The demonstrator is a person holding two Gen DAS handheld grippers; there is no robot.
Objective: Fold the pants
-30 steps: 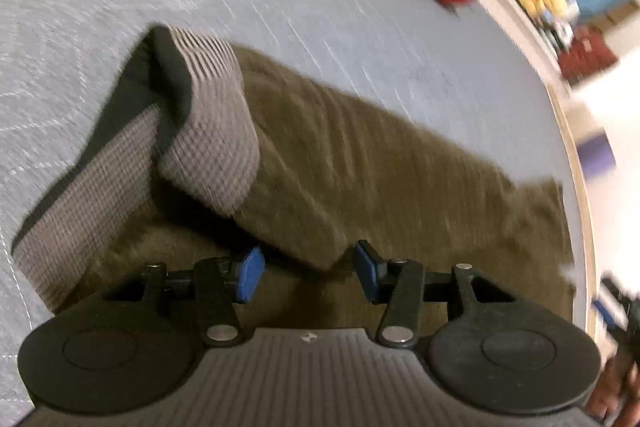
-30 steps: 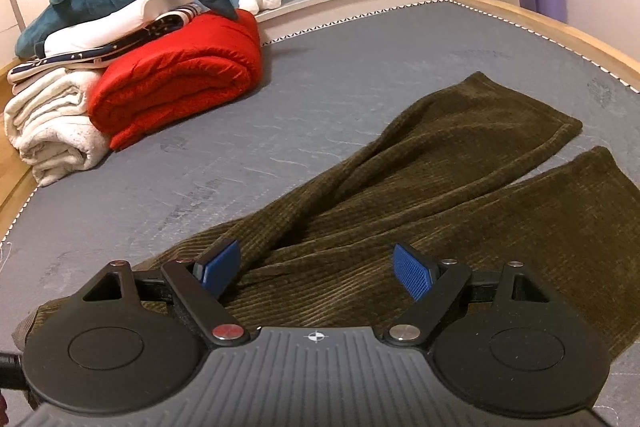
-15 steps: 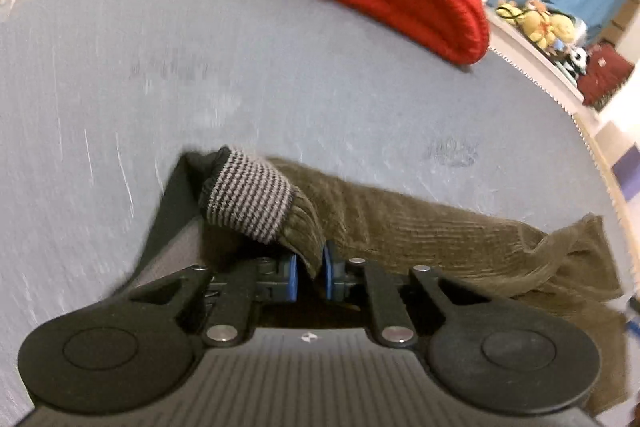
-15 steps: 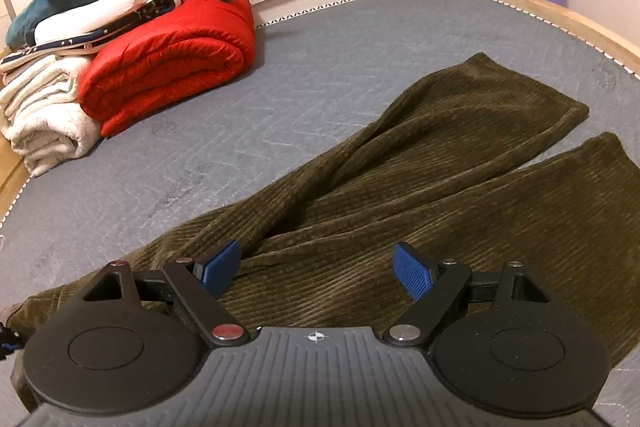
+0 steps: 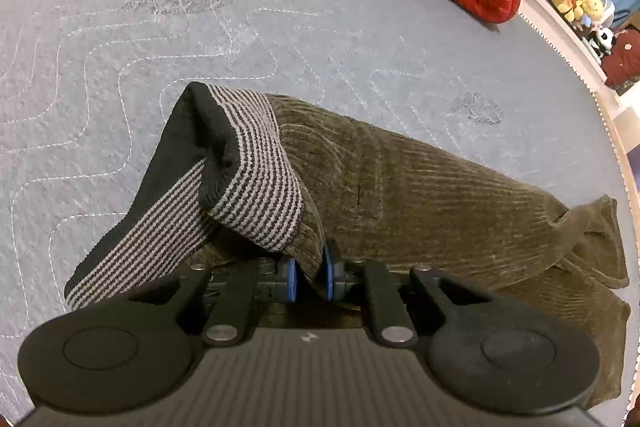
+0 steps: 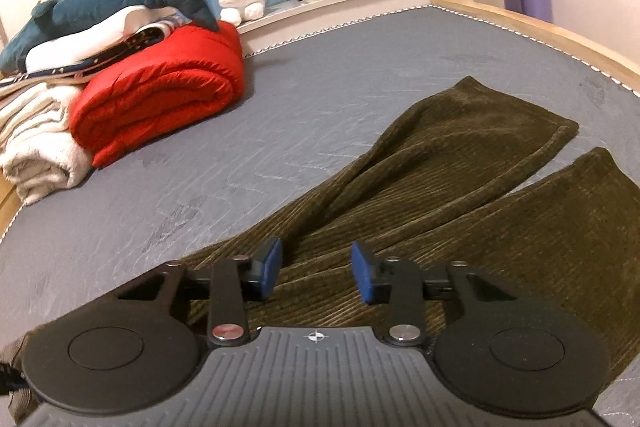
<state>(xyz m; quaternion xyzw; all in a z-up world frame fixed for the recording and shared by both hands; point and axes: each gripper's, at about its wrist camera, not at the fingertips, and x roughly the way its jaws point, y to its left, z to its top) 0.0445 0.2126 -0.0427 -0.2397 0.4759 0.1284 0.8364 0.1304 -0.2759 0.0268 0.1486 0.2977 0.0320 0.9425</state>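
Your left hand-held gripper (image 5: 308, 277) is clamped on the pants (image 5: 420, 195) near the striped waistband (image 5: 256, 183), a fold of olive corduroy pinched btwn its pads. Your right hand-held gripper (image 6: 316, 273) has just been closing; jaws now abt half-wide, over the fabric, nothing pinched btwn them. Pants lie on the grey mattress (image 6: 320, 67), both legs (image 6: 460, 155) spread toward the wooden bed edge.
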